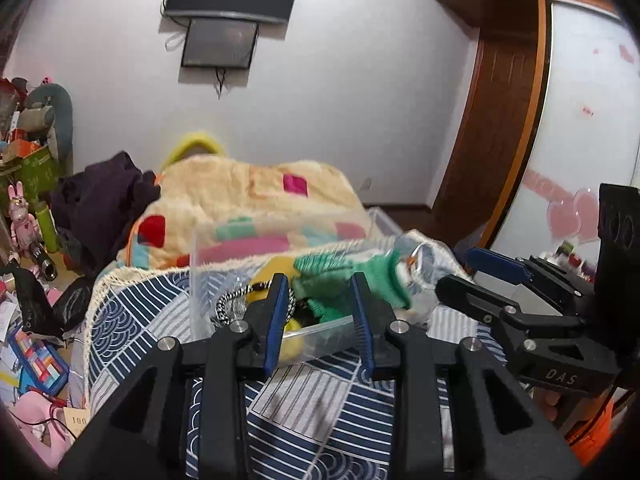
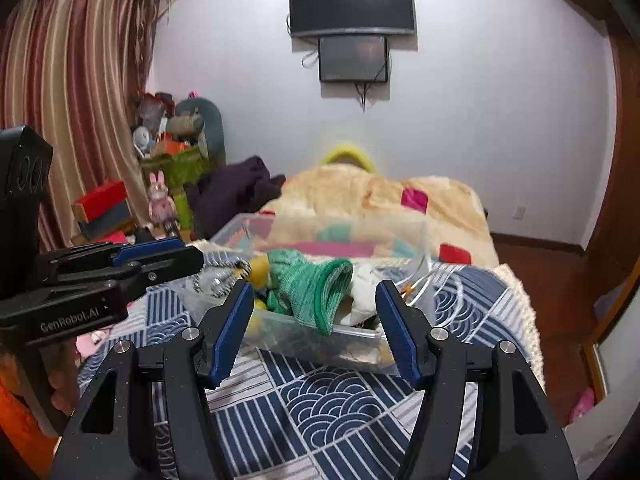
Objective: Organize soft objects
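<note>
A green knit sock [image 2: 316,292] droops over the near rim of a clear plastic box [image 2: 304,334] just ahead of both pairs of fingers, blurred, with a yellow soft thing [image 2: 260,270] and a striped cord [image 1: 232,300] half hidden inside. The left gripper [image 1: 320,312] and the right gripper [image 2: 316,328] both have fingers spread, holding nothing. The box stands on a blue patterned bedspread [image 2: 340,400]; a cream blanket [image 1: 248,196] lies beyond it.

I view a home bedroom: bed [image 2: 360,408] below my claw, television [image 2: 352,4] ahead, curtains [image 2: 72,100] left.
</note>
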`<state>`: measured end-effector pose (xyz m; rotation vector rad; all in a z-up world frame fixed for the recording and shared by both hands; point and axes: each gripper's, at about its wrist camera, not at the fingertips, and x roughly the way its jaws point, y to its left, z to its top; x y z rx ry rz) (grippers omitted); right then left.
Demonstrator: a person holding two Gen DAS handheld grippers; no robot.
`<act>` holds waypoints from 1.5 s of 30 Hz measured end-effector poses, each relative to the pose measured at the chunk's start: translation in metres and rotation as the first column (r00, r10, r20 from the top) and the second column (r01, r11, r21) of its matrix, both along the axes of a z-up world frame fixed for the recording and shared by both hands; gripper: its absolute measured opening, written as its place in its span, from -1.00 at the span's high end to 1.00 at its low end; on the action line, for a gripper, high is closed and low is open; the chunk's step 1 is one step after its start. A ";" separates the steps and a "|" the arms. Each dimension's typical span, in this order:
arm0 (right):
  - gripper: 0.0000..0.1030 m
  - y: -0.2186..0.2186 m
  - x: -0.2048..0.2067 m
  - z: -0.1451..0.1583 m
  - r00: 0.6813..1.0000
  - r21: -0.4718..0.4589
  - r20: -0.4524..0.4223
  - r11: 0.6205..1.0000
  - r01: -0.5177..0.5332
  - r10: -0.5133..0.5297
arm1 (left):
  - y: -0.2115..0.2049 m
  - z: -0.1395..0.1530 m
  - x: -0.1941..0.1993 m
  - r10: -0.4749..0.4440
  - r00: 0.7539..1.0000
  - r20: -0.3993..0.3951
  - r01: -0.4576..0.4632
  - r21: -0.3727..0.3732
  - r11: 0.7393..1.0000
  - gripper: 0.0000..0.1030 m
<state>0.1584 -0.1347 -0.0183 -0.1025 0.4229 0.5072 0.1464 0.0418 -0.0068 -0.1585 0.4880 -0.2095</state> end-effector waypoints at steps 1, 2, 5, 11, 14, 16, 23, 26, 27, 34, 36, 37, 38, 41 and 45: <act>-0.16 -0.002 -0.004 0.004 1.000 0.008 0.011 1.000 -0.001 0.001 | -0.001 0.005 -0.006 0.005 1.000 0.016 -0.005 0.001 1.000 0.34; -0.16 -0.004 -0.009 0.009 1.000 0.018 0.023 1.000 -0.004 0.003 | -0.002 0.010 -0.015 0.013 0.999 0.038 -0.013 0.010 1.000 0.25; -0.16 -0.010 -0.022 0.020 0.999 0.049 0.054 0.999 -0.010 0.007 | -0.009 0.023 -0.035 0.035 0.995 0.094 -0.039 0.039 0.998 0.03; -0.62 -0.024 -0.049 0.029 0.995 0.113 0.096 0.993 -0.017 0.006 | -0.012 0.039 -0.076 0.063 0.983 0.173 -0.071 0.039 0.997 -0.31; -0.69 -0.030 -0.060 0.030 0.994 0.140 0.113 0.990 -0.025 0.010 | -0.013 0.044 -0.093 0.079 0.974 0.211 -0.089 0.039 0.995 -0.56; -0.74 -0.033 -0.063 0.030 0.994 0.150 0.109 0.988 -0.028 0.011 | -0.015 0.046 -0.103 0.088 0.969 0.229 -0.101 0.044 0.994 -0.66; -1.00 -0.033 -0.078 0.021 0.991 0.126 0.135 0.992 0.007 -0.024 | -0.019 0.041 -0.115 0.118 0.963 0.243 -0.134 0.053 0.990 -0.94; -1.00 -0.035 -0.078 0.018 0.991 0.119 0.129 0.993 0.024 -0.039 | -0.021 0.038 -0.118 0.131 0.958 0.256 -0.153 0.065 0.986 -0.96; -1.00 -0.035 -0.078 0.017 0.991 0.117 0.127 0.993 0.027 -0.042 | -0.022 0.036 -0.118 0.136 0.957 0.256 -0.159 0.072 0.985 -0.96; -1.00 -0.035 -0.080 0.013 0.991 0.106 0.125 0.994 0.028 -0.042 | -0.023 0.028 -0.115 0.139 0.960 0.242 -0.164 0.085 0.983 -0.97; -1.00 -0.035 -0.081 0.011 0.991 0.103 0.125 0.994 0.031 -0.044 | -0.023 0.026 -0.114 0.139 0.961 0.240 -0.165 0.089 0.982 -0.97; -1.00 -0.035 -0.081 0.011 0.991 0.103 0.124 0.994 0.032 -0.044 | -0.024 0.026 -0.114 0.139 0.961 0.239 -0.165 0.091 0.982 -0.97; -1.00 -0.036 -0.081 0.011 0.992 0.105 0.120 0.994 0.030 -0.042 | -0.024 0.025 -0.114 0.139 0.962 0.236 -0.164 0.093 0.982 -0.97; -1.00 -0.036 -0.080 0.011 0.992 0.107 0.116 0.994 0.029 -0.042 | -0.025 0.024 -0.113 0.136 0.964 0.231 -0.161 0.095 0.982 -0.97; -1.00 -0.037 -0.081 0.011 0.992 0.108 0.116 0.994 0.029 -0.041 | -0.027 0.023 -0.111 0.135 0.965 0.226 -0.161 0.098 0.982 -0.97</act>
